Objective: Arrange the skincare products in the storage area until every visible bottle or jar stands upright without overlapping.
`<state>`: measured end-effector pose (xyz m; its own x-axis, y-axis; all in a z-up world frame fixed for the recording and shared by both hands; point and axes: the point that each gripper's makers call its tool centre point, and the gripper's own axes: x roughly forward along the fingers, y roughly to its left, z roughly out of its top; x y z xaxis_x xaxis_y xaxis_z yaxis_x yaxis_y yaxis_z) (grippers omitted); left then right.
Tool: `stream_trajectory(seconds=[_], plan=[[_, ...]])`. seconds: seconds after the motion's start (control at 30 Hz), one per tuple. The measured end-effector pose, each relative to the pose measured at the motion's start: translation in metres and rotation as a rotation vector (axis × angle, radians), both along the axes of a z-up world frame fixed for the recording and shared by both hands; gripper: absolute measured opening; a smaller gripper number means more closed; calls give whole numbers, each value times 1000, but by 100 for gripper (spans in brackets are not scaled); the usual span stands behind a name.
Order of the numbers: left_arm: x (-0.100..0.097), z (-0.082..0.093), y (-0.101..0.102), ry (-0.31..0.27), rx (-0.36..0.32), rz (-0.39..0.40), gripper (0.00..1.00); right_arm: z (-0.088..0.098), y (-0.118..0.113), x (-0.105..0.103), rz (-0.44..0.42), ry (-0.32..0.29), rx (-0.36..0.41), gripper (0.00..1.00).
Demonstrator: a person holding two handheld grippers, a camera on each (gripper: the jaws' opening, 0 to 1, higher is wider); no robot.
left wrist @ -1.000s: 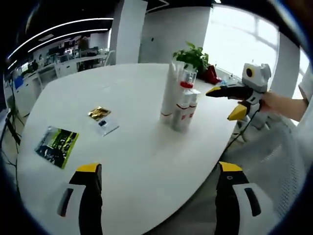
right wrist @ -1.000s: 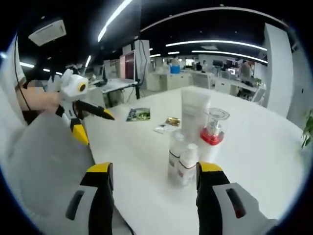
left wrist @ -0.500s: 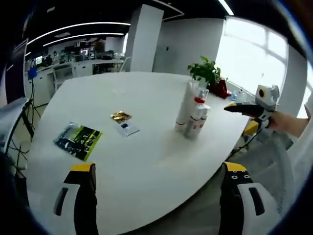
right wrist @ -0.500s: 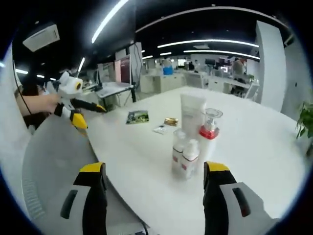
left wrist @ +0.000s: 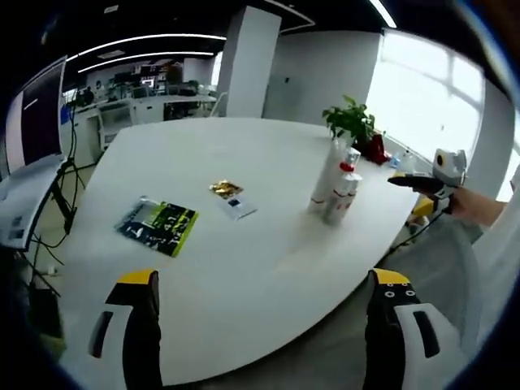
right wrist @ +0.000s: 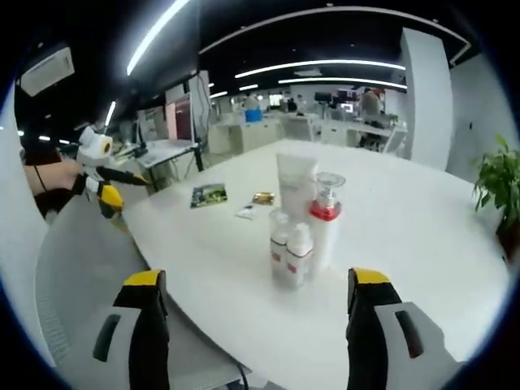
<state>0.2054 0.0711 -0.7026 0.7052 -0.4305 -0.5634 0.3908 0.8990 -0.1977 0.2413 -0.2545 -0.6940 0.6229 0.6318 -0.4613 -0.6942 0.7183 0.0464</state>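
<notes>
Skincare products stand upright in a tight cluster on the white table: a tall white tube, a red-collared pump bottle and two small white bottles. In the left gripper view the same cluster sits far off, right of centre. My left gripper is open, well back from the table edge. My right gripper is open too, with the cluster ahead between its jaws but apart from them. The right gripper enters the left gripper view at the right; the left gripper enters the right gripper view at the left.
A green leaflet, a gold sachet and a small blue-and-white packet lie flat on the table. A potted plant stands behind the bottles. A grey chair back is near the table edge. Office desks fill the background.
Both grippers have pulled back from the table, so the bottle cluster looks smaller and farther in both views. The products have not moved. Both grippers stay open.
</notes>
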Motion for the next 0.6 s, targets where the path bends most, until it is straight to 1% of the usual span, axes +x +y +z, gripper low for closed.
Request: stream_trajectory(seconds=[0.17, 0.23, 0.37, 0.43, 0.53, 0.6], plan=[[-3, -4, 9, 10, -5, 2, 99, -1, 0, -1, -12, 8, -5, 97], [-3, -5, 9, 18, -9, 6, 99, -3, 0, 0, -16, 13, -4, 99], [1, -7, 15, 25, -4, 4, 99, -6, -1, 2, -16, 19, -5, 99], [2, -7, 15, 27, -4, 3, 99, -7, -1, 4, -16, 25, -12, 99], [7, -7, 15, 25, -13, 4, 99, -6, -3, 8, -24, 24, -10, 99], [12, -6, 16, 15, -27, 14, 99, -5, -3, 10, -30, 25, -5, 99]])
